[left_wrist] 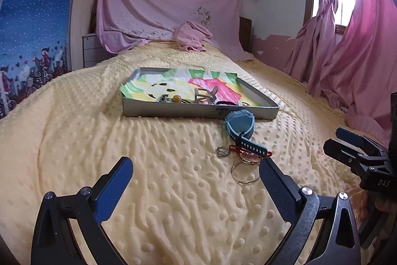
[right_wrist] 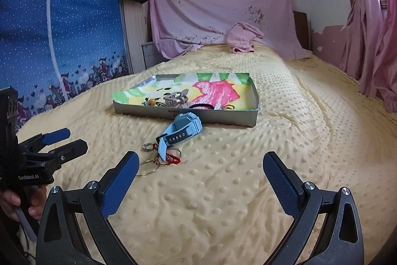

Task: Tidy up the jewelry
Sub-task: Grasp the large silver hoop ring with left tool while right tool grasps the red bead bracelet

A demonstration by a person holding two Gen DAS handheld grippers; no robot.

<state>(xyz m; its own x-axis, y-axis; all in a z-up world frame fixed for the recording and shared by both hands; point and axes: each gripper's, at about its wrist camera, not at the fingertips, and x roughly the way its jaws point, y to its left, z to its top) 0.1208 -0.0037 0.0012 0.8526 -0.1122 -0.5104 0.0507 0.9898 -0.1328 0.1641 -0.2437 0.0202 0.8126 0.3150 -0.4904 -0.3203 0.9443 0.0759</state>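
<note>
A grey tray (left_wrist: 198, 113) (right_wrist: 139, 109) lined with a colourful drawing lies on the yellow blanket and holds a few small pieces of jewelry. In front of it lie a light-blue watch (left_wrist: 239, 124) (right_wrist: 184, 127), a silver ring (left_wrist: 222, 151) (right_wrist: 148, 147), a red string bracelet (left_wrist: 248, 154) (right_wrist: 171, 158) and a thin wire hoop (left_wrist: 244, 173) (right_wrist: 148, 169). My left gripper (left_wrist: 196, 171) is open and empty, just short of the hoop; it also shows in the right wrist view (right_wrist: 64, 140). My right gripper (right_wrist: 201, 167) is open and empty, right of the loose pieces; it also shows in the left wrist view (left_wrist: 342, 140).
The bed's yellow dotted blanket (left_wrist: 161, 190) spreads all around. A pink towel (left_wrist: 192, 39) lies at the far end under a hung pink sheet. A blue fabric wardrobe (right_wrist: 62, 29) stands left, pink curtains (left_wrist: 347, 54) right.
</note>
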